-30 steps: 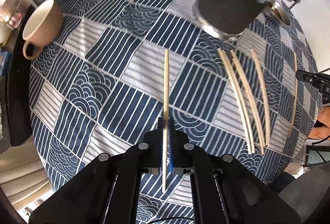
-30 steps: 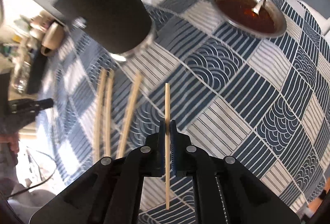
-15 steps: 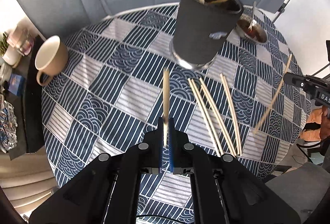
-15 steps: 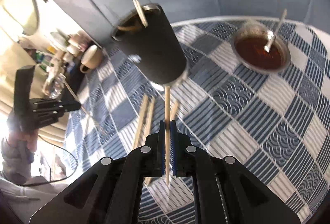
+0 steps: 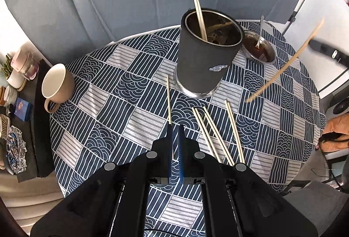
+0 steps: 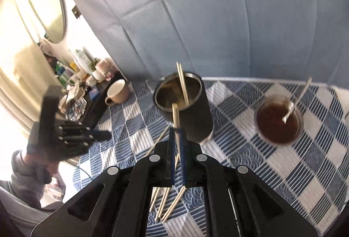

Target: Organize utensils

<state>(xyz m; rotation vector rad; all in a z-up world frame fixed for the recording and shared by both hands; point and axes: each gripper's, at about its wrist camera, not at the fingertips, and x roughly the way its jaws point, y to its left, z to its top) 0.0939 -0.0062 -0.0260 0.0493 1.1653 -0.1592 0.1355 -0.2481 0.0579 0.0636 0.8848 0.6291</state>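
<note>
Chopsticks: pale slim wooden sticks | black holder cup (image 5: 205, 62) far centre holds two | three loose (image 5: 218, 134) on tablecloth (image 5: 130, 106) near it | left gripper (image 5: 175, 127) clenched on one chopstick (image 5: 168, 99) | right gripper (image 6: 177, 131) clenched on another chopstick (image 6: 175, 115)

My left gripper (image 5: 174, 130) pinches one chopstick (image 5: 168, 99) just left of the black utensil holder (image 5: 202, 62), with three loose chopsticks (image 5: 218, 134) lying below the holder.
</note>
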